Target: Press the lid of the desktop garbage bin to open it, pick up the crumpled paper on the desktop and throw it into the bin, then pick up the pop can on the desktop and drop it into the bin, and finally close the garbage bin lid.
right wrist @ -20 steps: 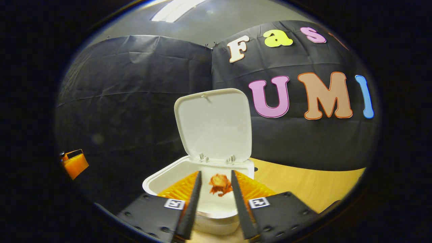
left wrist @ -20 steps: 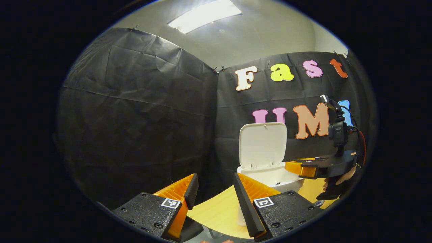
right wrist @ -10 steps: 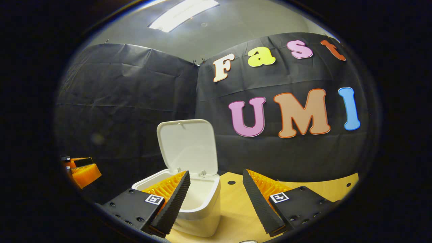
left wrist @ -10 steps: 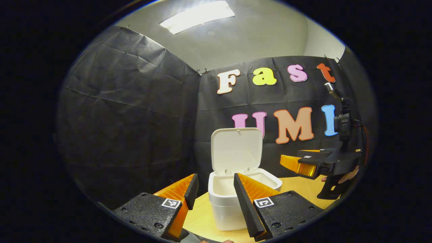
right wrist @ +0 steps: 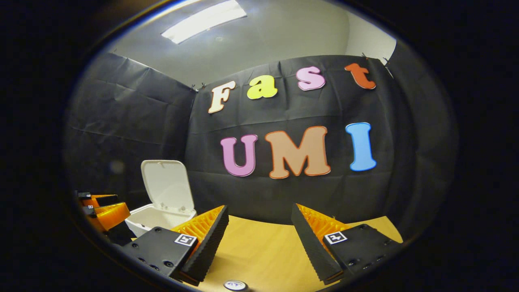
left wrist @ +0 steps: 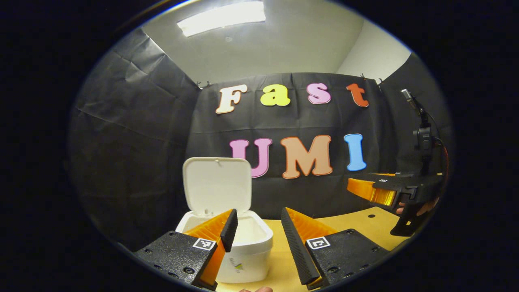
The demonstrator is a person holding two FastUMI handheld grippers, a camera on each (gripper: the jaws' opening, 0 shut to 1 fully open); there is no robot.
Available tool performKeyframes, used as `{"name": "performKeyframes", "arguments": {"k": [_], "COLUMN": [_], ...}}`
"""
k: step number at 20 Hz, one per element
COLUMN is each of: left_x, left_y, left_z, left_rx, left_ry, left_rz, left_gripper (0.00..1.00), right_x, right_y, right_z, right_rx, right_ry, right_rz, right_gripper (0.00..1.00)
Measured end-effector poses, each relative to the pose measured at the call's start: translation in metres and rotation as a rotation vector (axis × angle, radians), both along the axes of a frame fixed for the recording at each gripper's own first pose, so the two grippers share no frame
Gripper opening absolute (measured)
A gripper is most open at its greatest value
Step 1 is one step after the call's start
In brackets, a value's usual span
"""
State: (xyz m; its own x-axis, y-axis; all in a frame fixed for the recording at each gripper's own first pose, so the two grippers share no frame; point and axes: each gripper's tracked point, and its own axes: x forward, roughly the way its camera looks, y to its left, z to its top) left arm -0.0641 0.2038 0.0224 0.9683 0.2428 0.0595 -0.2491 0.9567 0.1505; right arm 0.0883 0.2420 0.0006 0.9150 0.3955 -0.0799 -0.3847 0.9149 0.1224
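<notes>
Left gripper (left wrist: 255, 237) spread wide, nothing between fingers, held just above table (left wrist: 357, 221) w/ bin (left wrist: 243, 247) close at its left finger. Right gripper (right wrist: 259, 239) also released, empty, over bare tabletop; bin well off to its left, lid (right wrist: 167, 183) standing upright. Top of can (right wrist: 235, 285) seen at bottom edge, below right fingers.

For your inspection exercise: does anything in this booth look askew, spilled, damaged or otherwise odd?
Nothing stands out. The bin stands upright on the table with its lid swung fully open; nothing is spilled. Both the left gripper and right gripper are open and hold nothing.
</notes>
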Motion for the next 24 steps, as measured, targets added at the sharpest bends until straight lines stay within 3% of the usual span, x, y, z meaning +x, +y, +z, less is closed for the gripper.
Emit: {"name": "performKeyframes", "arguments": {"k": [5, 9, 10, 11, 13, 24], "left_x": [0.034, 0.053, 0.057, 0.060, 0.065, 0.066], "left_y": [-0.050, -0.087, -0.093, -0.099, -0.108, -0.113], "left_z": [-0.024, -0.059, -0.070, -0.082, -0.107, -0.227], "left_rx": [-0.026, -0.056, -0.063, -0.069, -0.087, -0.177], "left_ry": [0.032, 0.088, 0.111, 0.133, 0.179, 0.410], "left_rz": [-0.136, -0.235, -0.250, -0.261, -0.278, -0.257], "left_gripper": [0.72, 0.70, 0.81, 0.83, 0.89, 0.86], "right_x": [-0.009, -0.024, -0.028, -0.032, -0.040, -0.083], "right_y": [-0.084, -0.140, -0.152, -0.163, -0.183, -0.241], "right_z": [-0.007, -0.016, -0.018, -0.020, -0.026, -0.059], "right_rx": [0.002, -0.007, -0.012, -0.019, -0.036, -0.095], "right_ry": [0.020, 0.043, 0.047, 0.052, 0.067, 0.161], "right_rz": [-0.168, -0.285, -0.311, -0.335, -0.380, -0.505], "right_gripper": [0.98, 0.98, 0.98, 0.98, 0.98, 0.98]}}
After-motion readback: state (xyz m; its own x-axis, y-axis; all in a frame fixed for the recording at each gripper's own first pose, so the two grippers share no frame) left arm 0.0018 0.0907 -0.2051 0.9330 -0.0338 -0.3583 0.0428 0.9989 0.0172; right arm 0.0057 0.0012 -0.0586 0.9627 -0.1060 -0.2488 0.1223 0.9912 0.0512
